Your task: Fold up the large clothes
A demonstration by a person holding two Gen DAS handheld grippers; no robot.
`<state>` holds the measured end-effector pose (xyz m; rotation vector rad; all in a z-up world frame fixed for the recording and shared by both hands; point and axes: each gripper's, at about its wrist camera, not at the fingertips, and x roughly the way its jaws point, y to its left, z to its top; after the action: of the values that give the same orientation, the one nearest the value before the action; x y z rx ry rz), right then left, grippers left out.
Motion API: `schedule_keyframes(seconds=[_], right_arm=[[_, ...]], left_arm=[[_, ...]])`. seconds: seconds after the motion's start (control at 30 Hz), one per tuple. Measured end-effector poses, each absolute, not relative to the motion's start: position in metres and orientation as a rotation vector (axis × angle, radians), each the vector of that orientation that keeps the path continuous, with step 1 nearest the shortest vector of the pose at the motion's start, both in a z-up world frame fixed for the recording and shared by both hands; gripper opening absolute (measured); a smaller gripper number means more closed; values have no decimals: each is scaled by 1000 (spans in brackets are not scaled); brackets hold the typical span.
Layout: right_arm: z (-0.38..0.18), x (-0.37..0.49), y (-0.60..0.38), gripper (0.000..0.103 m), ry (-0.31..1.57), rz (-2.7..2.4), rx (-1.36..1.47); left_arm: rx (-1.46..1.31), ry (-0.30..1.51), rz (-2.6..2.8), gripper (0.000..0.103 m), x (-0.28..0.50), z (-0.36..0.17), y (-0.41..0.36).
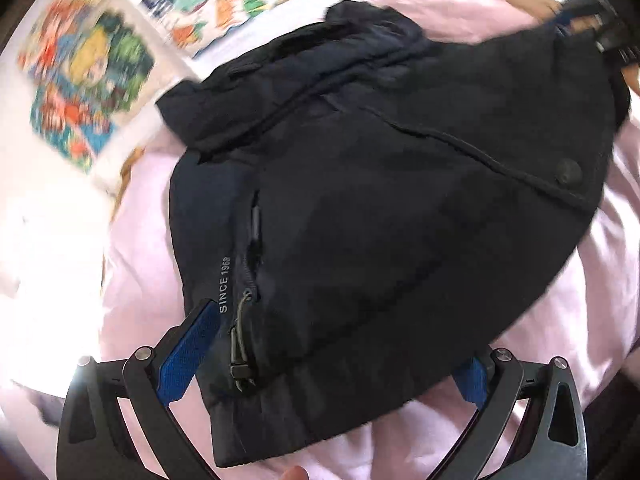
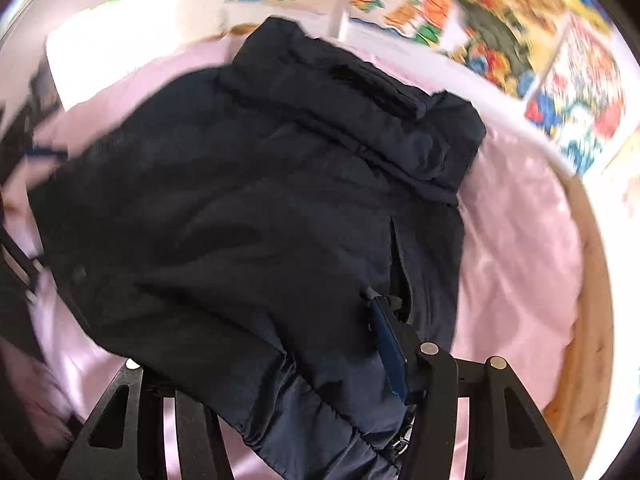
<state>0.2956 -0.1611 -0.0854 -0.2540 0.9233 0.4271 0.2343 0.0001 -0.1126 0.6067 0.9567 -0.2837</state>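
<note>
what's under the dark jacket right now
The dark jacket lies on a pink sheet, which shows around its edges. Whatever sits under the jacket's middle is covered and cannot be seen.

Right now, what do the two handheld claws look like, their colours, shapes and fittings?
Both match. The left claw has black angular link arms with triangular cut-outs, round silver pivot pins and flat blue textured pads inside its fingers. The right claw has the same black frame with triangular cut-outs, silver pins and a blue pad on its visible finger. No cables, markings or sleeves can be seen.
</note>
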Motion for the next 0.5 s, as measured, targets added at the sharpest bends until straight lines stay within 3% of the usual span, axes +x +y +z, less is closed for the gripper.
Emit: schedule_keyframes(seconds=[0.27,0.37,0.47,0.5], right_arm=[[-87,283,-153,53,955,483,-330],[-102,270,-153,66,964,517,-412],[-111,261,-155,70,971,535,-429],[-112,258,-156,73,971,542,-422]], left_arm=[[652,933,-277,102,235,-113,-6],[649,894,-244,101,234,-109,-6],[612,880,-259,72,235,-102,-6],[597,881,-271,55,235,-100,-6]])
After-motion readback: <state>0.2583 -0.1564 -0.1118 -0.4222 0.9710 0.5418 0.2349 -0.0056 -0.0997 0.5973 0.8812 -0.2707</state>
